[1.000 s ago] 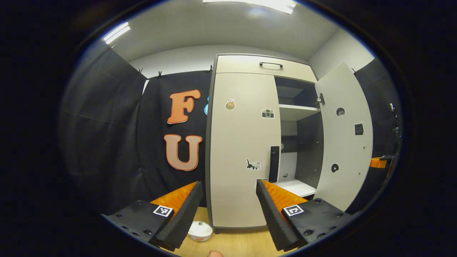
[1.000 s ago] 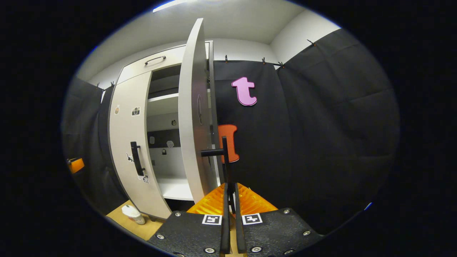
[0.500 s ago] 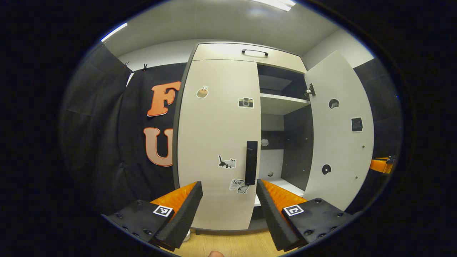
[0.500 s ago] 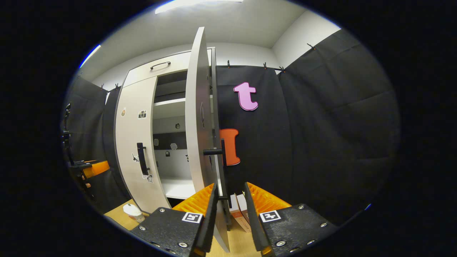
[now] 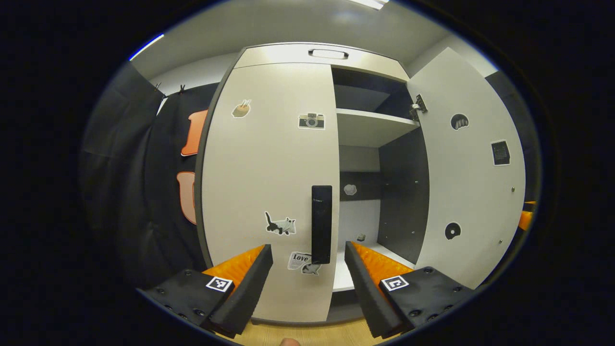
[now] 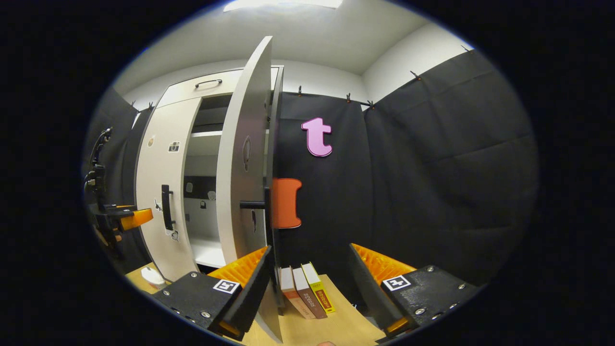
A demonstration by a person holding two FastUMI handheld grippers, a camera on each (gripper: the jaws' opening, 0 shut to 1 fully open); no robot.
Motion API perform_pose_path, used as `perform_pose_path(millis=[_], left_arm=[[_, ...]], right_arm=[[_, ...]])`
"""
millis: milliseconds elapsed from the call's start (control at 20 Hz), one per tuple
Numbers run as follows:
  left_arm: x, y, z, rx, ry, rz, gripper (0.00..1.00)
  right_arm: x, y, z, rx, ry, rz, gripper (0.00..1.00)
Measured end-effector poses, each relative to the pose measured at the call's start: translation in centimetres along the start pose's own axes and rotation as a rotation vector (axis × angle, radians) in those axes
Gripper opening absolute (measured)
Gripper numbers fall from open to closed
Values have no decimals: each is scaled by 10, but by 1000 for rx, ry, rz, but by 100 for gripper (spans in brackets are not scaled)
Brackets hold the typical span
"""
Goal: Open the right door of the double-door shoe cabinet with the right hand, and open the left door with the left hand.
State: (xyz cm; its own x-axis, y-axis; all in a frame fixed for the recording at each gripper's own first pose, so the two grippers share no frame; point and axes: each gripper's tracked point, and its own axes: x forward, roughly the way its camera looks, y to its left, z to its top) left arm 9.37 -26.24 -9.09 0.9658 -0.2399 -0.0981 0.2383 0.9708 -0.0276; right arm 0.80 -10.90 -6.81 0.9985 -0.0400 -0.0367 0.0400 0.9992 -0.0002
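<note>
Open way to the left door's handle

The handle (image 5: 321,224) stands free ahead of the spread left gripper (image 5: 307,269); the swung-out right door (image 5: 468,178) bounds the right.

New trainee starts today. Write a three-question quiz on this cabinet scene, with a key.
1. True or false: the pale left cabinet door with stickers is shut.
2. Which does the open left tool frame between its fingers? A: the black vertical bar handle on the left door. B: the black handle on the top drawer. C: the white upper shelf.
3. Fill in: in the right gripper view, the right tool is ____ and points past the edge of the open pale right door, with three upright books between its fingers.

Key: 1 true; 2 A; 3 open.
</note>
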Motion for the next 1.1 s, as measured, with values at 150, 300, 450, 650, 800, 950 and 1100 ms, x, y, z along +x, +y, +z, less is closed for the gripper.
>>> perform_pose_path(millis=[150,300,450,650,800,950,1100], left_arm=[[22,-6,1,25,-26,11,97],[41,-6,-3,40,-36,27,96],[58,-1,-14,21,-16,40,95],[77,4,-21,-83,21,28,96],[82,5,-21,-49,22,31,93],[88,6,-23,-13,28,47,85],[90,-10,-25,-26,33,-16,70]], right_arm=[[0,-7,-2,-35,-14,-18,93],[0,-6,-1,-51,-25,-17,93],[1,-7,1,-69,-43,-17,93],[3,-5,-2,-71,-52,-7,93],[3,-4,-4,-64,-50,-4,93],[5,-3,-3,-57,-55,-4,93],[4,-2,-6,-60,-51,-2,93]])
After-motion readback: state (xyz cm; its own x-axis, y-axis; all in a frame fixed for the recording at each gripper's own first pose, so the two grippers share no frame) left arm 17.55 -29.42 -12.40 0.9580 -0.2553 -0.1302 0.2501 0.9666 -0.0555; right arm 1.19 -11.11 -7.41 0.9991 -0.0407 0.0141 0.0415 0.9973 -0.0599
